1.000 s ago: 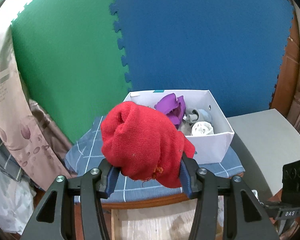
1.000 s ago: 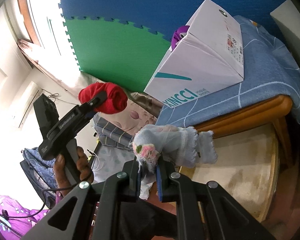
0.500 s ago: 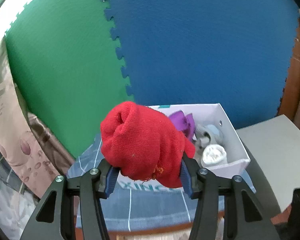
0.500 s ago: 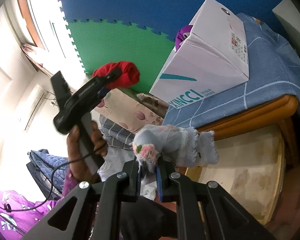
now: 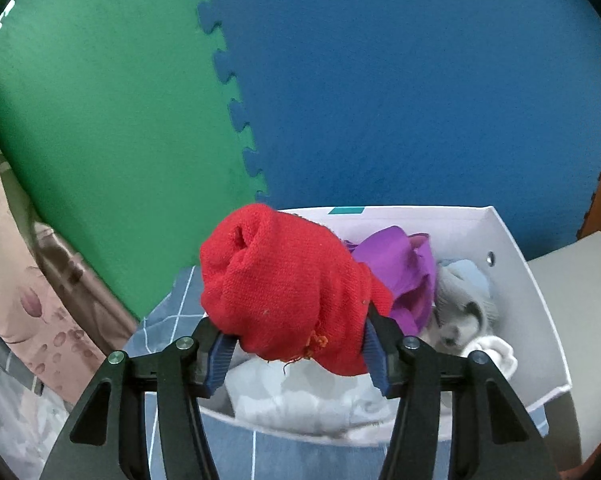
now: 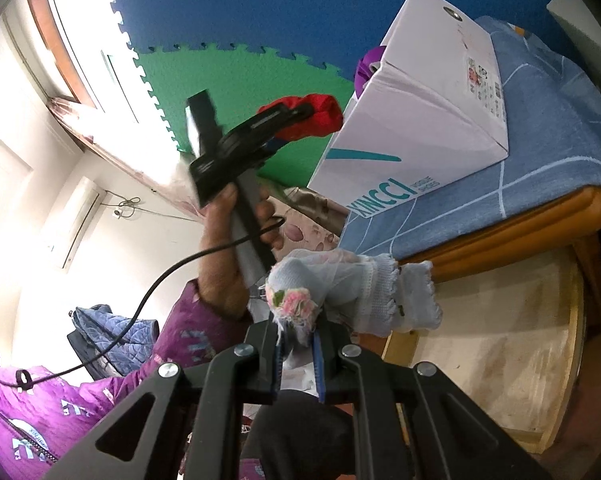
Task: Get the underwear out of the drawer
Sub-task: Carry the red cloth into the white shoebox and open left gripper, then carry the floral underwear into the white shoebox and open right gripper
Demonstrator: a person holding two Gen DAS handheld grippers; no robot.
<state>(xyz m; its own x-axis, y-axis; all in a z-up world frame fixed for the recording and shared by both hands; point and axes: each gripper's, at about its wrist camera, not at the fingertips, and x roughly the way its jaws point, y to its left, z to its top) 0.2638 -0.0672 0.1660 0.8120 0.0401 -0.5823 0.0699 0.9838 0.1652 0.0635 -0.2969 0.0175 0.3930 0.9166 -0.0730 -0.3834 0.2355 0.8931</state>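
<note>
The red roll (image 5: 288, 284) sits clenched in the left tongs (image 5: 296, 344), held above the box (image 5: 540, 320) at its 9 o'clock rim. The right tongs (image 6: 298, 356) grip a pale lace piece (image 6: 360, 284), low at 6 o'clock, off the bed (image 6: 540, 184). Risk: either bundle may slip if the pinch only catches loose folds. The box reads "XINCCI" (image 6: 384, 200); its label is illegible.
</note>
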